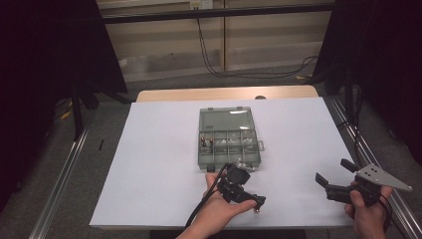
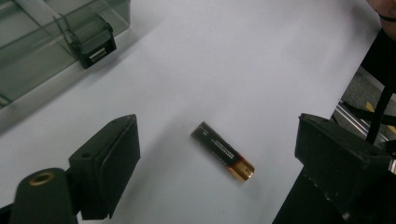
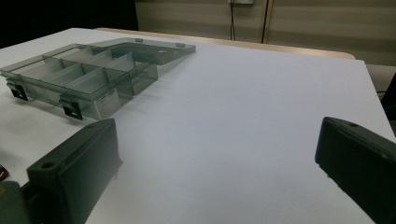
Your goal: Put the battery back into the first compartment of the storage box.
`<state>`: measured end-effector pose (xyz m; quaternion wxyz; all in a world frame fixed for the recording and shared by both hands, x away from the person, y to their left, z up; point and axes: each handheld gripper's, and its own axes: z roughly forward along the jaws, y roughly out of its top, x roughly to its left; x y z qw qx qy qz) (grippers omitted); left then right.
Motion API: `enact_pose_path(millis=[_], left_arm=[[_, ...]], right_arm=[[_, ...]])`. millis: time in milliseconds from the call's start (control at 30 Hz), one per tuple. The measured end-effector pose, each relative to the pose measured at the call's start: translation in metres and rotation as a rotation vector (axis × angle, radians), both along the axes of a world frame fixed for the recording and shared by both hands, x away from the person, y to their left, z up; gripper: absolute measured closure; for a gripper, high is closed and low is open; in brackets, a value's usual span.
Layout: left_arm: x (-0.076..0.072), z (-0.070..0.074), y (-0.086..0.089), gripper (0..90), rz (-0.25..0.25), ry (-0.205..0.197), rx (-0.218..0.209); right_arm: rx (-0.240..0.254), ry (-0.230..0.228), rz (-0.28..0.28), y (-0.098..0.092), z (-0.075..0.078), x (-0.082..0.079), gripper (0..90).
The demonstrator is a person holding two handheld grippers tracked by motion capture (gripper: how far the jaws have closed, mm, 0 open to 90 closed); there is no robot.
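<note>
White table [image 1: 164, 164], battery [image 2: 224, 151] between parted left claw [image 2: 217, 156], right claw [image 3: 219, 163] apart over bare sheet.

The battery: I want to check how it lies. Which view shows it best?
The left gripper view: the battery lies bare on the white sheet between the open jaws, untouched. The high view gives a tiny speck by the left gripper.

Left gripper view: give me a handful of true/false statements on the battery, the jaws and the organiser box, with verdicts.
1. The black-and-copper cylindrical battery lies flat on the white table sheet. True.
2. The left gripper is clamped on the battery. False: its jaws stand wide, clear of the battery on both sides.
3. The smoky transparent plastic organiser box has its lid open. True.
4. The right gripper holds a battery. False: nothing but bare sheet between its open jaws.
5. The battery sits inside a box compartment. False: it lies on the sheet outside.
</note>
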<state>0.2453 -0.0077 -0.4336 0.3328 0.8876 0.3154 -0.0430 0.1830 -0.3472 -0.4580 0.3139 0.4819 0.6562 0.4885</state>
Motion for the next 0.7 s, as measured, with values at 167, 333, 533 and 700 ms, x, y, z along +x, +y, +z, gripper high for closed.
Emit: enact_pose_path(millis=[167, 333, 533, 700], left_arm=[[-0.003, -0.005, -0.003, 19.4, 0.011, 0.006, 0.023], [-0.006, -0.010, -0.005, 24.7, 0.007, 0.009, 0.046], [-0.010, -0.016, -0.010, 34.9, 0.000, 0.017, 0.069], [-0.011, -0.019, -0.012, 38.8, 0.022, 0.020, 0.079]], right_arm=[[0.000, 0.000, -0.001, 0.000, 0.000, 0.000, 0.0], [0.001, 0.001, -0.001, 0.000, 0.000, 0.000, 0.0], [-0.001, 0.001, -0.003, 0.000, 0.000, 0.000, 0.0], [0.001, 0.001, -0.005, 0.000, 0.000, 0.000, 0.0]])
